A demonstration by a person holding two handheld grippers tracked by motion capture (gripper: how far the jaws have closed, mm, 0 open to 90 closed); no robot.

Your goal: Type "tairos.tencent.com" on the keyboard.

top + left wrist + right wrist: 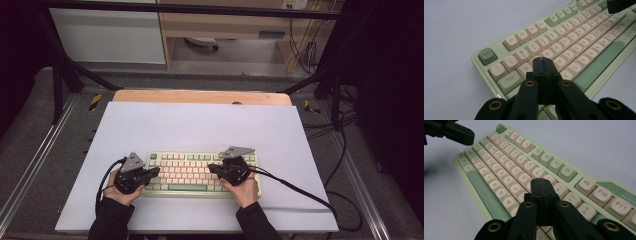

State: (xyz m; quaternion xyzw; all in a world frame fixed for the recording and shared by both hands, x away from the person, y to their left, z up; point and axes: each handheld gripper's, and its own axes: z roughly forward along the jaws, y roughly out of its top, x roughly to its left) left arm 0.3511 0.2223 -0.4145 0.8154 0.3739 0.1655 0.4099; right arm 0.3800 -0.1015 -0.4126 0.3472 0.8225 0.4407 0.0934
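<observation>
Hovering clamped-empty, left tool (543,60) and right tool (541,181) flank the keyboard (192,172) on white sheet (200,125).

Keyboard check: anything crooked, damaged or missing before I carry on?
Nothing stands out. The keyboard lies flat and square on the white sheet, no visible keycap gaps. The left gripper and right gripper are shut, empty, over the keys.

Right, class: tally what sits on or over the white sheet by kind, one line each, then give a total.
Keyboard: 1
Grippers, both with jaws shut: 2 (left gripper, right gripper)
Total: 3
</observation>
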